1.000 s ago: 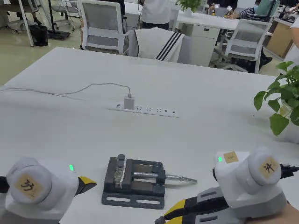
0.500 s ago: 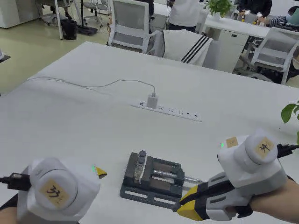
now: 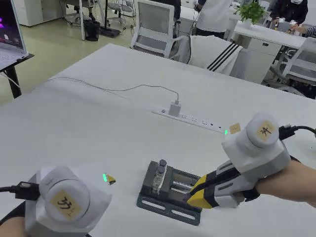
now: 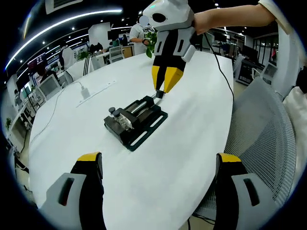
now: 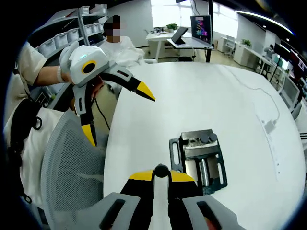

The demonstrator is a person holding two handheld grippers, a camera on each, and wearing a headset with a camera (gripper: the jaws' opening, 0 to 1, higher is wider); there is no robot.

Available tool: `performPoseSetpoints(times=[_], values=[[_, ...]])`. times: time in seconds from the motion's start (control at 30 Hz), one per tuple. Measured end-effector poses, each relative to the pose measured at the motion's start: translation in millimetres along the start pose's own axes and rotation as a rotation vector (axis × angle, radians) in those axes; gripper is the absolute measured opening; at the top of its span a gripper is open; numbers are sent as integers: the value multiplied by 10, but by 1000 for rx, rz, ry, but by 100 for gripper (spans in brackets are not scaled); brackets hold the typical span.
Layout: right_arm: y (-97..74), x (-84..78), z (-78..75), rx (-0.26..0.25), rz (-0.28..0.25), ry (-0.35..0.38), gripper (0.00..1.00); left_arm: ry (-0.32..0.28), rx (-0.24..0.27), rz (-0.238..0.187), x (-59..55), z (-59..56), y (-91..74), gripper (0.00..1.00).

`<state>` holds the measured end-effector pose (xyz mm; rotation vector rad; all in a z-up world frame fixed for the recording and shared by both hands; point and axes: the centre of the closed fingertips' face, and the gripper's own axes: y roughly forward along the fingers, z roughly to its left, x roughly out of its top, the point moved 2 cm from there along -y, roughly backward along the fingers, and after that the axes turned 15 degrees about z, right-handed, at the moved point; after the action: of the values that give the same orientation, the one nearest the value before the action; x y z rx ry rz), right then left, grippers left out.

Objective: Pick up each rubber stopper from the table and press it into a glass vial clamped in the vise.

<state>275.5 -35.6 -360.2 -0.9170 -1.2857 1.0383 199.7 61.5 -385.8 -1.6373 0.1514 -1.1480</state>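
A black vise (image 3: 170, 197) sits on the white table (image 3: 98, 123) with glass vials (image 3: 160, 170) clamped upright at its left end, dark stoppers on top. The vise (image 5: 200, 155) and vials (image 5: 207, 138) lie just ahead of my right gripper (image 5: 161, 175), which is shut on a small dark rubber stopper (image 5: 161, 169). In the head view the right gripper (image 3: 196, 197) hovers at the vise's right end, by the screw handle. My left gripper (image 4: 156, 160) is open and holds nothing, well short of the vise (image 4: 135, 120).
A white power strip (image 3: 192, 120) with a plugged-in charger (image 3: 174, 108) and its cable lies farther back on the table. A grey mesh chair (image 4: 261, 139) stands at the table's near edge. Office chairs, desks and people fill the room behind.
The head camera has swung, shifting the whole picture. My right gripper has closed in on the vise's handle end. The left gripper stays low at the near left.
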Motion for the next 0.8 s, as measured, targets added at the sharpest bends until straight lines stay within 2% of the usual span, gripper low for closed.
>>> performPoseSetpoints(times=[0.43, 0.57, 0.63, 0.7, 0.8], values=[[145, 131, -221, -34, 148, -145, 4, -41, 7, -41, 7, 0, 13, 97], [175, 190, -271, -39, 172, -187, 4, -52, 12, -55, 16, 10, 16, 97], [190, 210, -287, -31, 195, -237, 4, -62, 13, -62, 15, 16, 22, 97], [209, 221, -350, -49, 223, -268, 4, -71, 14, -69, 15, 20, 32, 97], [233, 273, -397, -47, 232, -281, 4, -77, 8, -74, 15, 14, 51, 97]])
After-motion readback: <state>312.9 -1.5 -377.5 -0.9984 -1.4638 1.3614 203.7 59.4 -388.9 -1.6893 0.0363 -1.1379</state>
